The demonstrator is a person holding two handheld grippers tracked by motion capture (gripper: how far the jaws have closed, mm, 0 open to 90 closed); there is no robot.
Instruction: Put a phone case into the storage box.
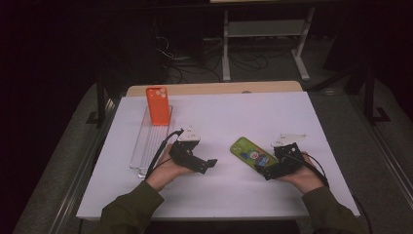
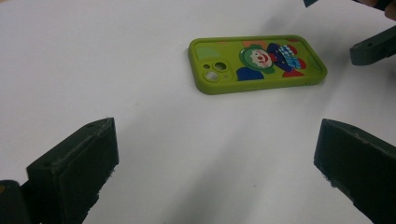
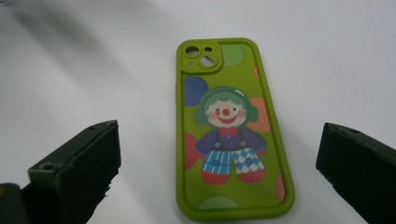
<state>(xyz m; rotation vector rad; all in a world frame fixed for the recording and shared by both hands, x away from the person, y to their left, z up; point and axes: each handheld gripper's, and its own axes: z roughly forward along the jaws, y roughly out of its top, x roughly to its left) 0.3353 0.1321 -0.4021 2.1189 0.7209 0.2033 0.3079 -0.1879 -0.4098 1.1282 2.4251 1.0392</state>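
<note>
Two claws [image 1: 210,163] [image 1: 261,171] — both wide open, empty — flank one green phone case [image 1: 253,153]; one orange case [image 1: 158,106] beyond.

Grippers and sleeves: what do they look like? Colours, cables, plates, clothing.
Both are black two-jaw tools. The left gripper and the right gripper each carry a pale grey three-cornered plate on top, with small dark marks too small to read. A black cable trails from each. Up close the jaws are blocky, dark, with a small round hole near the tip. The person wears olive-green long sleeves.
</note>
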